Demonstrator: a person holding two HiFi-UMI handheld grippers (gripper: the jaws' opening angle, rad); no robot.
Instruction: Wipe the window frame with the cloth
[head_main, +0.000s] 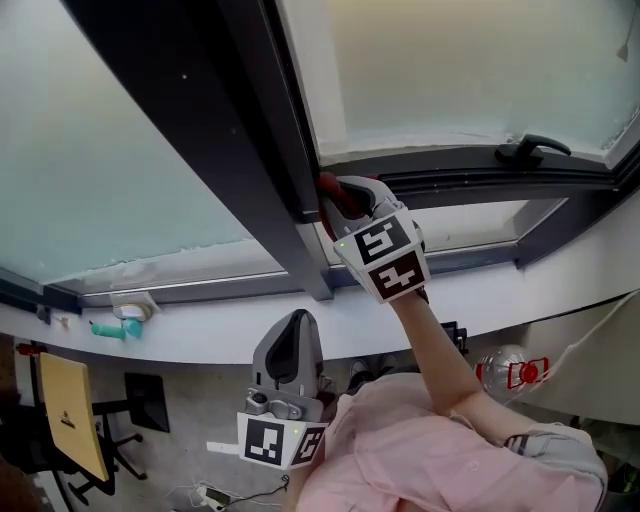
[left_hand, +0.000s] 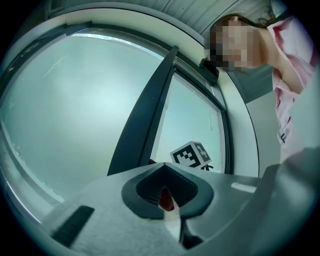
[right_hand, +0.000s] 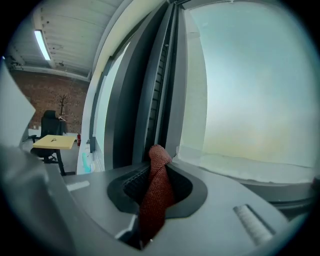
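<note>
Our right gripper (head_main: 338, 195) clamps the rust-red woven cloth (right_hand: 156, 192) against the right side of the dark grey window frame bar (head_main: 240, 150). The bar's long axis runs up-left. Our left gripper (head_main: 292, 328) sits closed and empty, well below that bar.

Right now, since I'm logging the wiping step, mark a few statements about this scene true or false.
1. The right gripper is shut on the rust-red woven cloth. True.
2. The left gripper holds a second cloth. False: it is shut and empty, low and away from the glass.
3. The black window handle lies left of the right gripper. False: it lies to its right.
4. A teal object lies on the white sill. True.
</note>
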